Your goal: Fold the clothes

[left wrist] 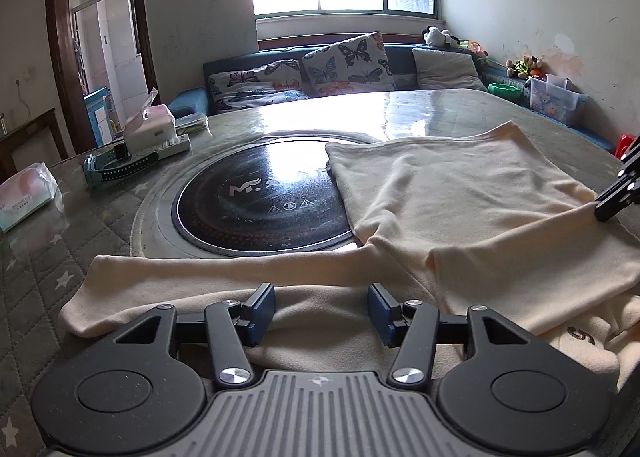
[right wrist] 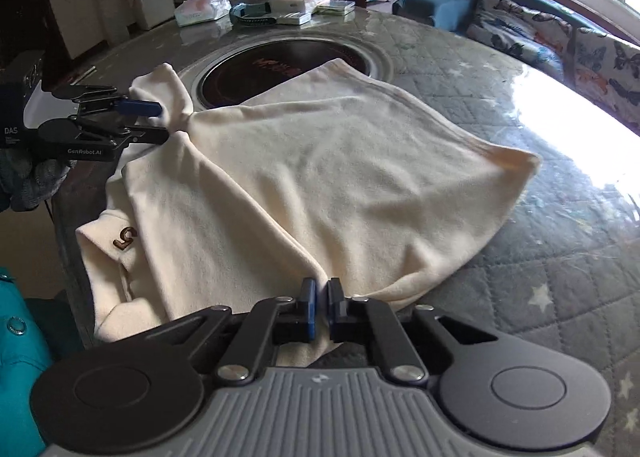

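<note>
R gripper (right wrist: 320,307), foreground: jaws pinched on near edge of cream garment (right wrist: 320,161). L gripper (left wrist: 322,311): jaws apart over a sleeve, w/o gripping. Garment lies on quilted table (right wrist: 560,277), partly over black hotplate (left wrist: 256,201). Approx. midway: body doubled, sleeve and collar side unfolded.

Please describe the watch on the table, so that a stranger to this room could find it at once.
On the quilted table, look past the round black cooktop toward the doorway side. The watch lies before a white box; unlike the tissue packs nearby, it has a perforated teal strap.
</note>
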`<state>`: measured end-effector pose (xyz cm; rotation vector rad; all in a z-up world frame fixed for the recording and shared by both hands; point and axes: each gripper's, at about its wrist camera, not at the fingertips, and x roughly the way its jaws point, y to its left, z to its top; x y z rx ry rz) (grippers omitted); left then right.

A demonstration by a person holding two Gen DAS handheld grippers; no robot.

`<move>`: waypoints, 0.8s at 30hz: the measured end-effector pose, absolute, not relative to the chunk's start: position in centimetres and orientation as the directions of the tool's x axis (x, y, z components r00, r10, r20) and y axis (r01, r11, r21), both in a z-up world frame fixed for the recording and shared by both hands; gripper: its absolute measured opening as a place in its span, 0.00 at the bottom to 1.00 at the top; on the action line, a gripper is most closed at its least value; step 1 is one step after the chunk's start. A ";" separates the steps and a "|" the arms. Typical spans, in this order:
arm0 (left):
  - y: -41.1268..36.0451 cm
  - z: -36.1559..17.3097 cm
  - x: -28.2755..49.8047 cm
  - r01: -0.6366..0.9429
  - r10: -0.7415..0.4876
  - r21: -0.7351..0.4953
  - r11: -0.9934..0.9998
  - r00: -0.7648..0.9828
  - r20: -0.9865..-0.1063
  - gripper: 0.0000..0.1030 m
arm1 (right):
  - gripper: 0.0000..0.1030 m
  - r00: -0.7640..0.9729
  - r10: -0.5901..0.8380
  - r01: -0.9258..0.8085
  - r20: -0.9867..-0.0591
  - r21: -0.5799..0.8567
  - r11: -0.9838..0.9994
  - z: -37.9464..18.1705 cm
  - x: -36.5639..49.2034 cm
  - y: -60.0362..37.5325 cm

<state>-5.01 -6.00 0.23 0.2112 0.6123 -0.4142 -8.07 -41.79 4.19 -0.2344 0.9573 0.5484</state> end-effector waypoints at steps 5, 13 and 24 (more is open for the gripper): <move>-5.9 0.2 -4.9 0.436 -0.313 0.070 0.897 0.741 -0.594 0.54 | 0.05 0.488 0.318 -0.491 -0.813 0.045 0.870 4.4 -9.2 -43.0; -7.2 3.4 -7.0 0.484 -0.387 0.061 0.873 0.764 -0.517 0.53 | 0.15 0.611 0.284 -0.461 -0.739 -0.041 0.886 5.2 -11.6 -41.5; -12.7 1.7 -9.2 0.689 -0.577 0.011 0.724 0.615 -0.538 0.50 | 0.18 0.594 0.263 -0.458 -0.760 -0.051 0.888 3.4 -14.6 -40.4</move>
